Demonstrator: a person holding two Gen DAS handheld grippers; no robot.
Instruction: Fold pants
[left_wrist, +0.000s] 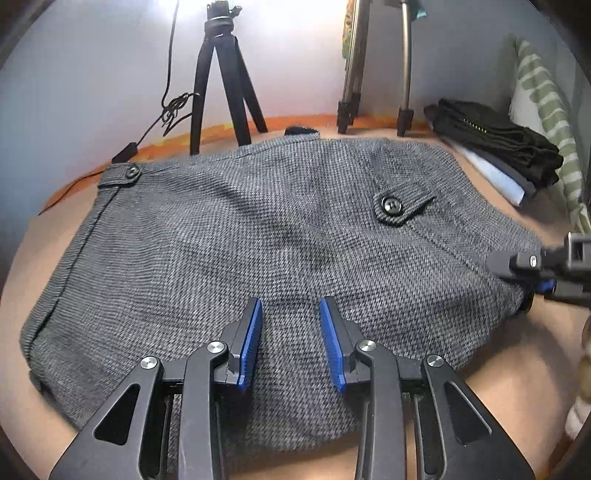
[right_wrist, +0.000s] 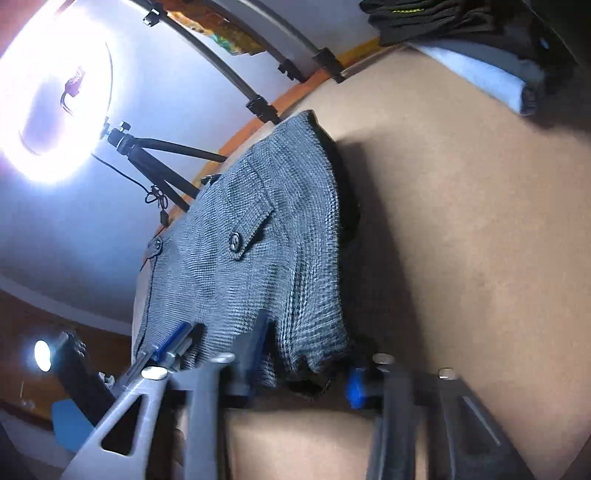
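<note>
Grey woven pants (left_wrist: 258, 258) lie folded flat on a tan table (left_wrist: 498, 369), with a buttoned pocket flap (left_wrist: 397, 205) facing up. My left gripper (left_wrist: 290, 339) is open just above the near edge of the pants, blue pads apart, holding nothing. My right gripper (left_wrist: 532, 273) comes in from the right at the pants' right edge. In the right wrist view the pants (right_wrist: 258, 258) reach between my right gripper's (right_wrist: 306, 373) spread fingers, with one finger over and one under the corner. The jaws are wide apart around the cloth.
A stack of folded dark and pale blue clothes (left_wrist: 498, 155) sits at the far right, next to a striped cushion (left_wrist: 554, 122). A black tripod (left_wrist: 225, 85) and a silver tripod (left_wrist: 376, 74) stand behind the pants. A black cable (left_wrist: 162, 110) hangs at the back left.
</note>
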